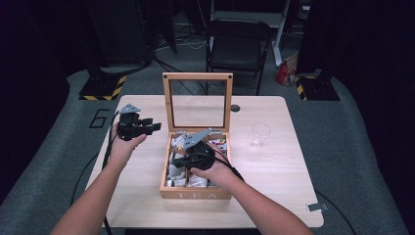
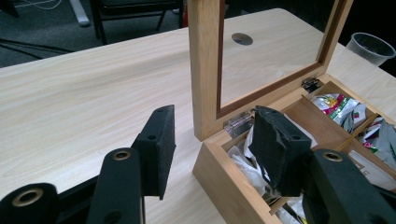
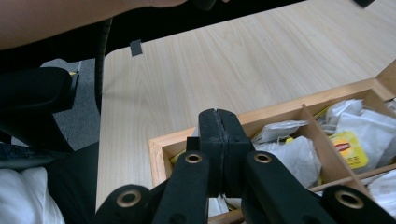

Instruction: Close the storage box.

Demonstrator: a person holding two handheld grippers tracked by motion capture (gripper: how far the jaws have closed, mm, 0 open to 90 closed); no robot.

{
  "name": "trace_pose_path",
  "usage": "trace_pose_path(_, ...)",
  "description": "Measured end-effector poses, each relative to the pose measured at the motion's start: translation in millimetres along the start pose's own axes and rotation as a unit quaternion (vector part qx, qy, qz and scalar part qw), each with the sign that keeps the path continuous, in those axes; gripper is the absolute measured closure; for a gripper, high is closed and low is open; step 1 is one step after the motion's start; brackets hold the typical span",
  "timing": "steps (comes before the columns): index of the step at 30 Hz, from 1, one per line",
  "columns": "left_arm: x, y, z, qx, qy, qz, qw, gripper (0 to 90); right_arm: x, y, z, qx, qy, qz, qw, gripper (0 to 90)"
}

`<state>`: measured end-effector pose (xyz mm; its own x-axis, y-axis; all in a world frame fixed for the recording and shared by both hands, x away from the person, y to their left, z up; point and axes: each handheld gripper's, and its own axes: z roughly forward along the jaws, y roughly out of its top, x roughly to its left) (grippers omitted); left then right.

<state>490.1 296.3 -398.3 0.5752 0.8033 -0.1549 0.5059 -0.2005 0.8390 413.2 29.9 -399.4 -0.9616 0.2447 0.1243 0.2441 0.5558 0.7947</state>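
A wooden tea box (image 1: 195,193) marked TEA stands mid-table, its glass-paned lid (image 1: 197,76) upright. Its compartments hold several tea bags (image 3: 299,154), one with a yellow label (image 3: 348,149). My right gripper (image 1: 177,161) hovers over the box's left compartments, pointing toward the person's side. In the right gripper view its pads (image 3: 218,126) are pressed flat together above the box rim (image 3: 159,154), and I see nothing between them. My left gripper (image 1: 151,126) is held left of the box. Its jaws (image 2: 217,140) stand apart and empty, framing the box's rear corner (image 2: 210,158) and the lid post (image 2: 205,70).
A clear plastic cup (image 1: 260,134) stands on the table right of the box. A round cable hole (image 1: 235,108) lies behind the lid. A black folding chair (image 1: 239,44) stands beyond the table. A strip of tape (image 1: 317,207) marks the near right corner.
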Motion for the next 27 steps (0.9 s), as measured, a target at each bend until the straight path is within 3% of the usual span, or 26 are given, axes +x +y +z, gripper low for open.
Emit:
trace_pose_path(17,-1.4,4.6,-3.9,-0.005,0.002,0.002,1.0,49.4,-1.4,26.5,-32.8,-0.018,-0.013,-0.009,0.9997,90.0)
trace_pose_path(27,-1.8,5.3,-5.4,-0.006,0.001,0.006,1.0,49.4,-6.6,24.8,-40.6,-0.014,-0.02,-0.001,0.9997,90.0)
